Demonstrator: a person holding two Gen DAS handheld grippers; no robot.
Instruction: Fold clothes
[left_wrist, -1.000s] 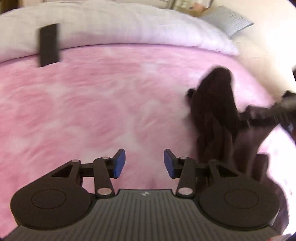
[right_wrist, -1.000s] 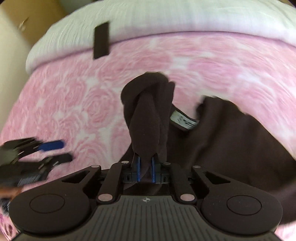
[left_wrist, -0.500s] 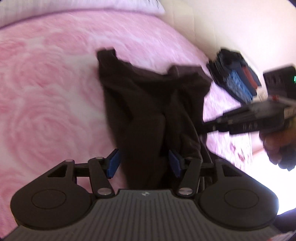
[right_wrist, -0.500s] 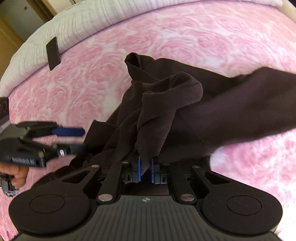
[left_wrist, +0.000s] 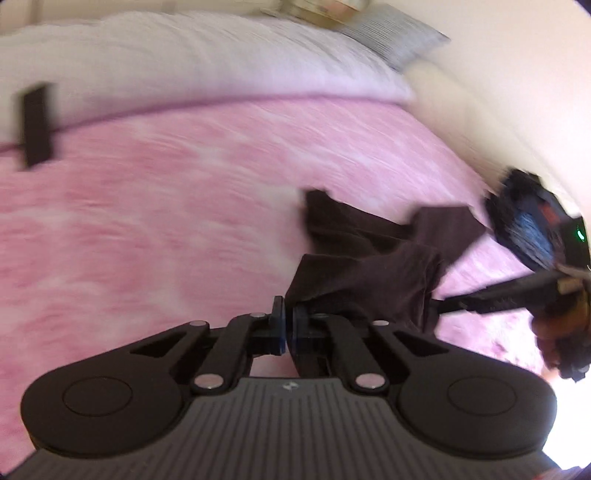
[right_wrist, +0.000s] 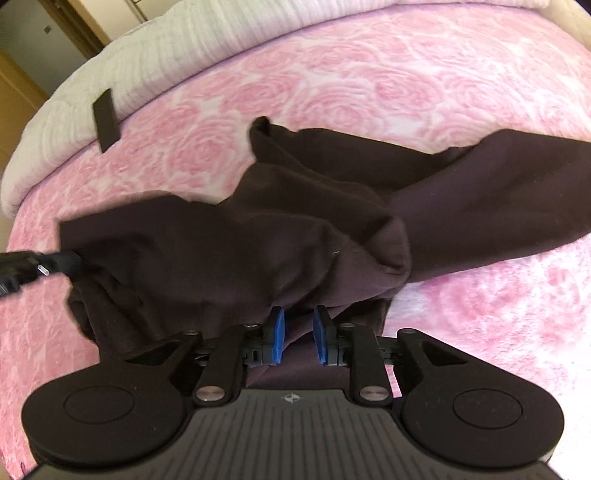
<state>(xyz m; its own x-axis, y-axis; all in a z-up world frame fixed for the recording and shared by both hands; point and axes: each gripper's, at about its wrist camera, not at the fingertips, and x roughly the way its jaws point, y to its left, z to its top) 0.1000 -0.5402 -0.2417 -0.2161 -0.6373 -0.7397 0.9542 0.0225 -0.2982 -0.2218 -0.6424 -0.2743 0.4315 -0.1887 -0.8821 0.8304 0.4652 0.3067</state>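
Observation:
A dark brown garment (right_wrist: 295, 229) lies bunched on the pink rose-patterned bedspread (right_wrist: 369, 85). My left gripper (left_wrist: 287, 325) is shut on an edge of the garment (left_wrist: 369, 273), which hangs lifted from its tips. In the right wrist view the left gripper (right_wrist: 66, 264) pinches the cloth's left corner. The jaws of my right gripper (right_wrist: 299, 332) are opening. Its blue pads (right_wrist: 277, 332) stand apart, with cloth draped over and between them but not pressed. The right gripper (left_wrist: 447, 306) also shows in the left wrist view, its tips under the cloth.
A flat black rectangular object (right_wrist: 106, 120) lies where the white quilt (right_wrist: 184, 48) meets the pink bedspread (left_wrist: 184, 221). A grey pillow (left_wrist: 399, 44) sits at the far corner. A pale wall (left_wrist: 517, 92) borders the bed. A person's hand (left_wrist: 561, 325) holds the right gripper.
The left gripper closed on the garment's edge and rose with it. The right jaws, earlier shut on a fold, have parted. The cloth now stretches between the two grippers.

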